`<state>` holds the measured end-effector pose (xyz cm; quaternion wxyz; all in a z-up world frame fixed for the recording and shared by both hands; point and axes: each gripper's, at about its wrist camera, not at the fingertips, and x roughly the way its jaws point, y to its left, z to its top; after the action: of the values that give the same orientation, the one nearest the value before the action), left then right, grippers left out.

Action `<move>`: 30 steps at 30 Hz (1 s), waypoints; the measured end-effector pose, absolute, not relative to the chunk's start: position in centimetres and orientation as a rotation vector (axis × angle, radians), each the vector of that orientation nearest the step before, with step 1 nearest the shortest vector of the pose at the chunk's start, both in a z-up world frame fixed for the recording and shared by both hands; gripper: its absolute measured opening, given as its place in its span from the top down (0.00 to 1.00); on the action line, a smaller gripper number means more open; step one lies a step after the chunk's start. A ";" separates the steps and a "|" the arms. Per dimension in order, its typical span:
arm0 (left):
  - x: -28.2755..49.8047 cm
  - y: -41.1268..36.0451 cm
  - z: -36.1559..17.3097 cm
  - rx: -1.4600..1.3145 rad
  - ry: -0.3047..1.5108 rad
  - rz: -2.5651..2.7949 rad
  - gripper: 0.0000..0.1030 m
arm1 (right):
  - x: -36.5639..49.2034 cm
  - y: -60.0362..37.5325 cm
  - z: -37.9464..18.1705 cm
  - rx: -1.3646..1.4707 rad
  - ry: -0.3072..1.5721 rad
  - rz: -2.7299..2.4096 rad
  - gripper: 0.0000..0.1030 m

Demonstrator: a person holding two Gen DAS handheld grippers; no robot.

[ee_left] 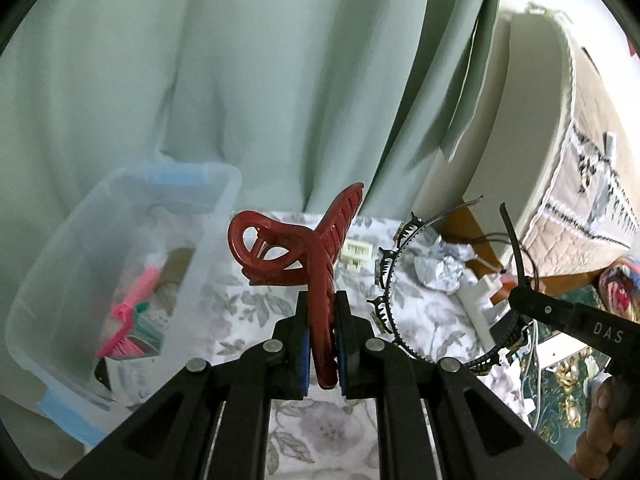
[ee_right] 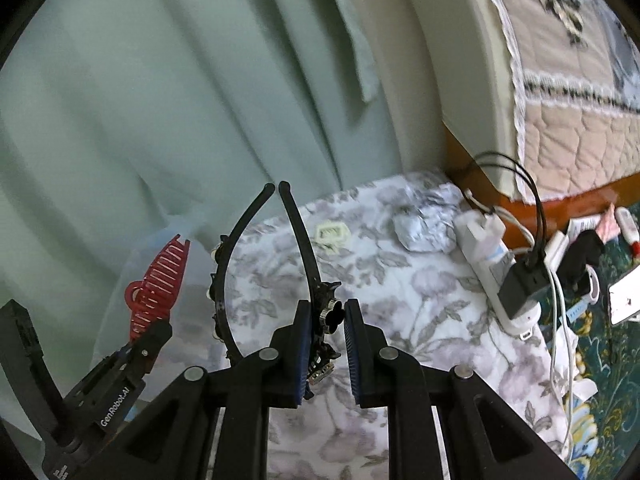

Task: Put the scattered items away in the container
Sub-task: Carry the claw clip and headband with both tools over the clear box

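A: Left wrist view: why is the red hair clip (ee_left: 316,256) upright?
B: The left claw (ee_left: 323,344) is clenched on its spine, clear of the floral surface (ee_left: 432,312), beside the clear container (ee_left: 100,280)

A: Right wrist view?
B: The right claw (ee_right: 326,340) grasps the black headband (ee_right: 308,256) by its studded band, ends up, for dropping in

A dark red claw hair clip (ee_left: 316,256) stands upright in the air, its looped handles to the left and its toothed halves spread above. A thin black toothed headband (ee_right: 308,248) with small flower ornaments is also off the floral cloth, ends pointing up. A small cream clip (ee_left: 355,255) lies flat on that cloth. The clear plastic container (ee_left: 216,216) sits at left, holding pink and green items.
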<state>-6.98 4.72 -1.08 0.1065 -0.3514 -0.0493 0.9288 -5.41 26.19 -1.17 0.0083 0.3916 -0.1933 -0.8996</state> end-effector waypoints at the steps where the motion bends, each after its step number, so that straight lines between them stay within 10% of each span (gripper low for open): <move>1: -6.8 4.5 -0.8 -1.024 -0.150 2.740 0.90 | -5.3 25.8 -0.7 1.209 -0.595 -2.813 0.83; 30: -2.7 -8.8 2.2 -0.872 -0.456 2.930 0.90 | -5.2 12.9 5.3 1.043 -0.282 -2.713 0.83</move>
<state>-2.69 -8.79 2.17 0.0252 -0.2820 -0.1475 0.9477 -5.18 12.87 5.26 0.1103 0.3550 -0.0958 -0.9234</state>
